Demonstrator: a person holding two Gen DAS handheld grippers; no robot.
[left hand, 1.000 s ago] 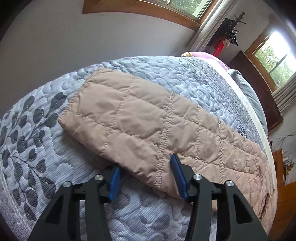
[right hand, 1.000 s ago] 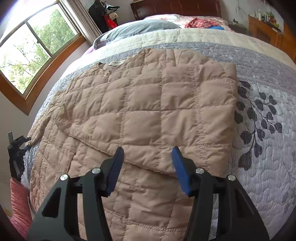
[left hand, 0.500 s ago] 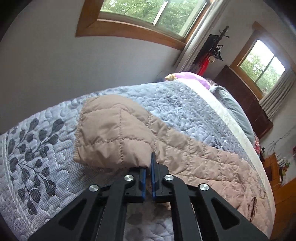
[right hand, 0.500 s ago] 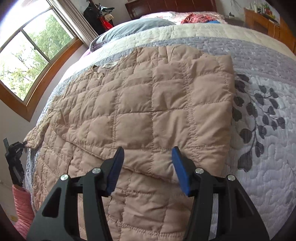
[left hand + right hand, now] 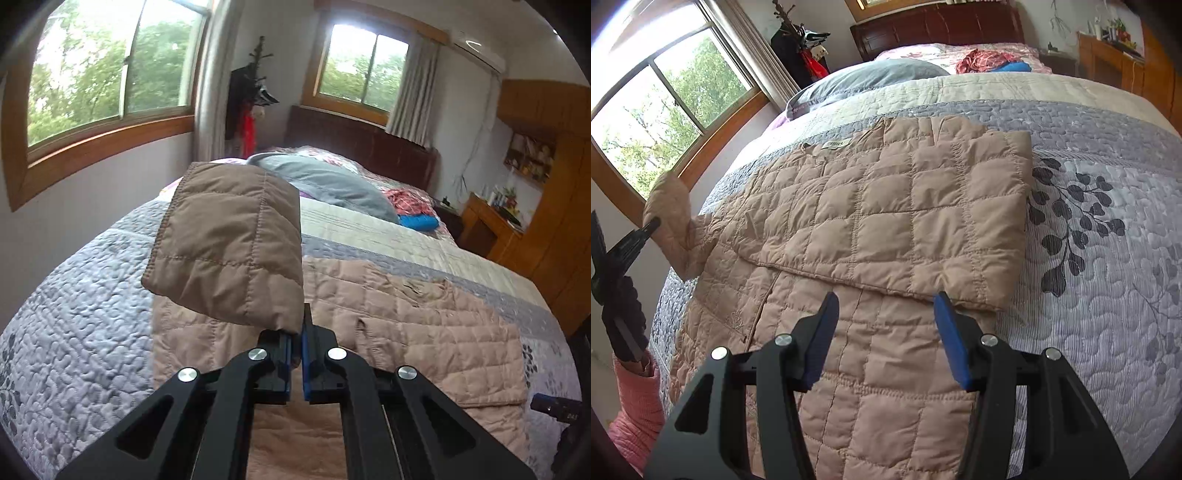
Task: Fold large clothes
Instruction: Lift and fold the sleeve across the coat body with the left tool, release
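Observation:
A tan quilted jacket lies spread on the bed's grey leaf-patterned quilt, its right side folded over the middle. My left gripper is shut on the edge of the jacket's left sleeve, which hangs lifted above the jacket body. In the right wrist view that left gripper shows at the far left, with the raised sleeve in it. My right gripper stands open just above the lower edge of the folded part, nothing between its blue pads.
A grey pillow and red and blue clothes lie toward the headboard. Wooden furniture stands right of the bed, a coat rack in the corner. A person's pink sleeve is at the lower left.
My left gripper closed on the sleeve edge, lifted it off the quilt and swung it up over the jacket while rolling. The right gripper rose slightly and stayed open.

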